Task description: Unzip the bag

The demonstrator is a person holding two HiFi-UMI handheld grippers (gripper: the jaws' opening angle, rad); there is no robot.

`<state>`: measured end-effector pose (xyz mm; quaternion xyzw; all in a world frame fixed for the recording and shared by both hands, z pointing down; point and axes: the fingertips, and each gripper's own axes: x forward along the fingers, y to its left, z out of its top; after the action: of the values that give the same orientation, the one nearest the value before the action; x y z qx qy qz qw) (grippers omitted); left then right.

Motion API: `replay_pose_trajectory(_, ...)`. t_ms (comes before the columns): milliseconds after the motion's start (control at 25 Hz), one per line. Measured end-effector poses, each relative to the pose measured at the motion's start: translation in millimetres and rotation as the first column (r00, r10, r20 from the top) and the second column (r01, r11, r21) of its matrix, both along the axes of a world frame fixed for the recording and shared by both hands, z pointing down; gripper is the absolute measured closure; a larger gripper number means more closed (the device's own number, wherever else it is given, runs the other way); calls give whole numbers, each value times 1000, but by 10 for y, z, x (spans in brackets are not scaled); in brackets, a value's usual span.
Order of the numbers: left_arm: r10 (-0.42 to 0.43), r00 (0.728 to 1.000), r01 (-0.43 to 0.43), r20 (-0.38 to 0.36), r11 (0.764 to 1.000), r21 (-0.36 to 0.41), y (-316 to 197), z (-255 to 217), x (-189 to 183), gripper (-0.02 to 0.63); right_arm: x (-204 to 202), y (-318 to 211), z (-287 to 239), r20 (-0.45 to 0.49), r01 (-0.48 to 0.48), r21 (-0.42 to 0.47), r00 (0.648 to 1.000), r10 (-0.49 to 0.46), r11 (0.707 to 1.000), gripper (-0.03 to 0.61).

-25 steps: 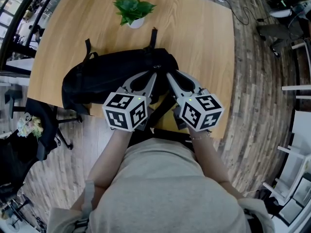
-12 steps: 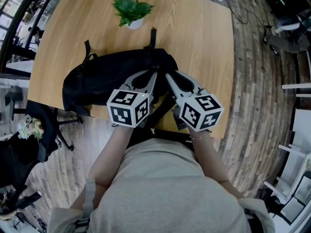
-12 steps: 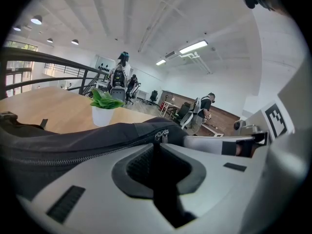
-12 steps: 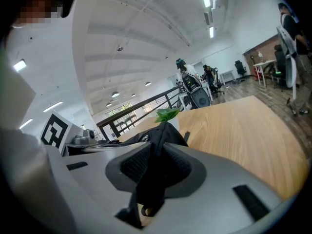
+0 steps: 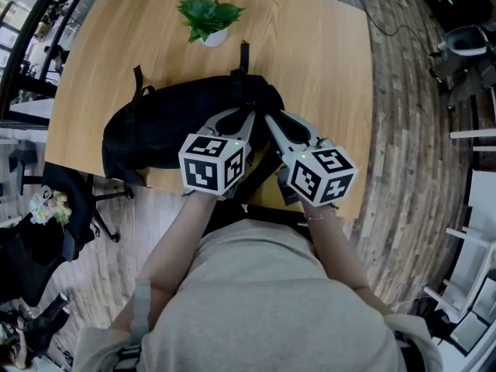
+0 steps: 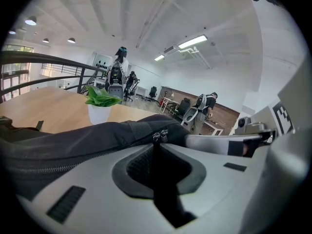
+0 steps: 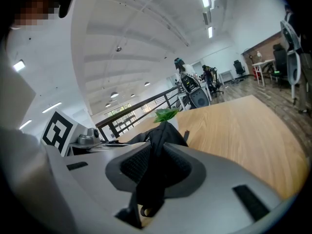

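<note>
holding both ends of the zip, and a slip looked the likeliest upset

the black bag (image 5: 174, 122) lay on its side along the near edge of the table (image 5: 318, 60), with the potted plant (image 5: 209, 18) just behind it. the left gripper (image 6: 158, 141) was all but closed, its jaws nipping the thin black tab under the zip pull (image 6: 161, 136) at the bag's right end. the right gripper (image 7: 157, 139) stood a little wider, clamped on a bunched fold of the bag's black fabric close beside it. the zip looked closed along the line running off to the left.

the risks, as i judged them: that tab was slim, so a pull across the line of the teeth could have dragged it out of the pads. the fold was soft, and if it crept through the right jaws the whole bag would have slid along instead of opening. and with the bag so near the edge, a hard tug towards the person could have taken it off the table.
</note>
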<state>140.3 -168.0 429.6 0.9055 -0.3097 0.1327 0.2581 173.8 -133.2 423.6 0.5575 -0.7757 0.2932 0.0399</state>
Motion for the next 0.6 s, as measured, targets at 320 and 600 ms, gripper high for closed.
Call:
replay_pose_trajectory(320, 7, 1000, -6, -8, 998, 57, 40, -86, -27, 589, 19, 11, 14, 5, -8, -1, 1000, 8, 1000, 489)
replay_pose_trajectory(600, 8, 1000, -8, 4, 997, 71, 71, -135, -116, 594, 35, 18, 3, 1, -16, 2, 1000, 16, 1000, 502)
